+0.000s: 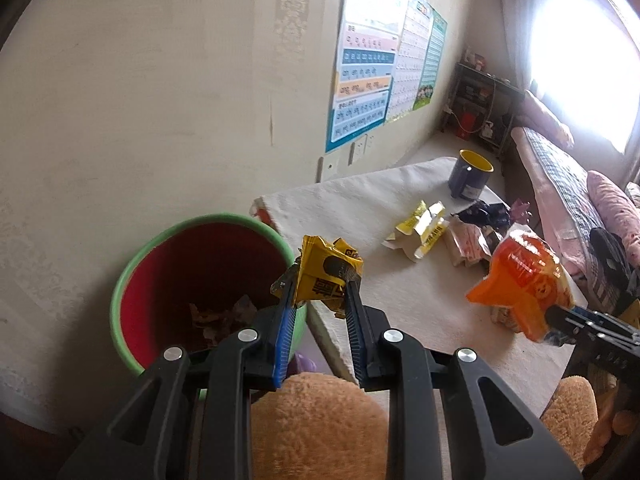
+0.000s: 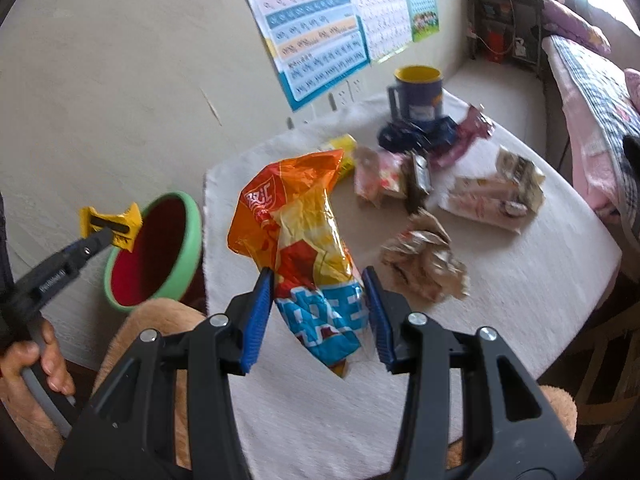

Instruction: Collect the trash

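My left gripper (image 1: 322, 280) is shut on a crumpled yellow wrapper (image 1: 326, 272) and holds it up by the rim of the green bin with a red inside (image 1: 132, 272). The bin stands on the floor beside the table and has scraps at its bottom. My right gripper (image 2: 318, 280) is shut on an orange and blue snack bag (image 2: 296, 216), lifted above the white tablecloth (image 2: 520, 300). The right wrist view also shows the left gripper (image 2: 102, 238) with the yellow wrapper (image 2: 112, 222) next to the bin (image 2: 192, 240).
Loose wrappers lie on the table: a yellow-white one (image 1: 424, 232), a crumpled brown one (image 2: 424, 268), pink ones (image 2: 492, 196), a dark blue one (image 2: 412, 136). A blue mug (image 2: 418, 94) stands at the far edge. A bed (image 1: 560, 184) lies to the right. A hand (image 2: 28, 364) grips the left handle.
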{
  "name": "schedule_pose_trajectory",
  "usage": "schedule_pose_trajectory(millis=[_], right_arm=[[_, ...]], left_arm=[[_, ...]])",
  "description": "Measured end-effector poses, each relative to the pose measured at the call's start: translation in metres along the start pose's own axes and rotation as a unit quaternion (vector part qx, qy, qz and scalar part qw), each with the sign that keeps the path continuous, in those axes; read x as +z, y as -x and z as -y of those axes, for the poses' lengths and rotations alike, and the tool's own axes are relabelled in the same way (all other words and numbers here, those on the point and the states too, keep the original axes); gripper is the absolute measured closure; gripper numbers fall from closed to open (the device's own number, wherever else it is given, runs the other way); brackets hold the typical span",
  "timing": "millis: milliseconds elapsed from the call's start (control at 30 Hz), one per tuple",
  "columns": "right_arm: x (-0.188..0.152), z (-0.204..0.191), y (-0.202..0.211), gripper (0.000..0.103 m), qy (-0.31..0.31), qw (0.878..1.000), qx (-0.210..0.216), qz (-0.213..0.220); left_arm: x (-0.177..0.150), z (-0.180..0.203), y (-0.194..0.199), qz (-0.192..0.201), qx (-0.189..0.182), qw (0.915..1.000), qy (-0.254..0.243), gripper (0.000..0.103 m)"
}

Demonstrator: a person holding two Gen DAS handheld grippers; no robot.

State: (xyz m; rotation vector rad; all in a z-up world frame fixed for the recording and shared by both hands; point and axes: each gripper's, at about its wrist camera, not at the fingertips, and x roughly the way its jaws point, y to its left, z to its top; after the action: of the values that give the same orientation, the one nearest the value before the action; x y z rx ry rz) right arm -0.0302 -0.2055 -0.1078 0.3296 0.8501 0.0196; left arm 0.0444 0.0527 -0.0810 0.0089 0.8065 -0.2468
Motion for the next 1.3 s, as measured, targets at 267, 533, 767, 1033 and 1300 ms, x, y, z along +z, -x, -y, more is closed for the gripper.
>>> schedule_pose_trajectory(millis=[267,533,767,1033,1300], right_arm=[[0.011,-0.032,-0.002,0.059,0.019,1.000,0.017,0.001],[0.011,-0.054,-0.009,0.059,0.031,0.999,0.036,-0.009],[0.012,-0.069,-0.019,0.059,0.042,0.998,0.049,-0.017],[0.011,-0.086,-0.028,0.059,0.058,0.996,0.058,-0.028],[0.019,-0.101,-0.041,0.059,0.061,0.995,0.067,-0.035]], left_arm=[[-0.002,-0.018,0.002,0.007,0.006,0.9998,0.016,0.081],[-0.008,-0.038,0.000,0.002,0.027,0.9992,0.030,0.081],[-0.008,-0.059,0.002,0.005,0.044,0.9978,0.050,0.081],[-0.014,-0.079,-0.002,-0.002,0.058,0.9962,0.066,0.081],[-0.015,-0.094,-0.005,-0.004,0.071,0.9946,0.075,0.081]])
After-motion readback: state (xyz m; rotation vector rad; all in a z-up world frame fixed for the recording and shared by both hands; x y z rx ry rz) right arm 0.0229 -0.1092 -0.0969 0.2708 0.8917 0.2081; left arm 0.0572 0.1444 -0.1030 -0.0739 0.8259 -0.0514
